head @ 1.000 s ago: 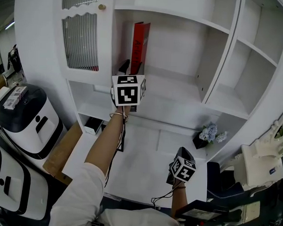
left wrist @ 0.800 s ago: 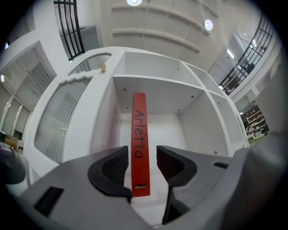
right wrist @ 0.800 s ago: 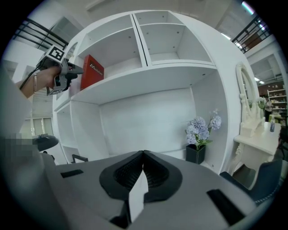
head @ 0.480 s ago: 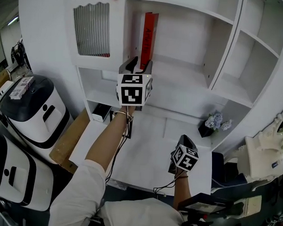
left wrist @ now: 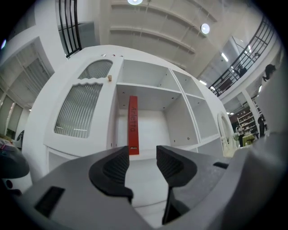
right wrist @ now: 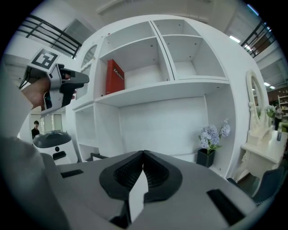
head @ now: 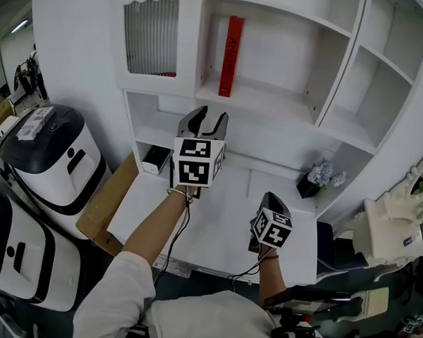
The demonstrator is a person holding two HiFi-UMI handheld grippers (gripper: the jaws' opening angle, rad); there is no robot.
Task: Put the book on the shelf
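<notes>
One slim red book (head: pixel 231 56) is seen standing upright on the upper board of the tall white shelf unit (head: pixel 269 104). It is set toward the left side of its compartment, with its foot close to the board's front edge. To the right of the book, the board runs open as far as the vertical divider.

The left gripper (head: pixel 208 120) is held in front of the shelf unit, lower than the book and well apart from it, and is pointed up toward it. In the left gripper view its jaws are seen standing apart with nothing between them, and the book is framed just above the gap.

The right gripper (head: pixel 269 199) is held lower and to the right, above the flat white desk surface (head: pixel 216 220). Its jaws are pressed together at the tips, and nothing is held in them.

A small dark pot of pale blue flowers (head: pixel 320 181) is placed at the desk's back right corner, near the shelf unit's side wall. Open desk is left between the pot and both grippers. A ribbed-glass cabinet door (head: pixel 150 38) is found left of the book's compartment.
</notes>
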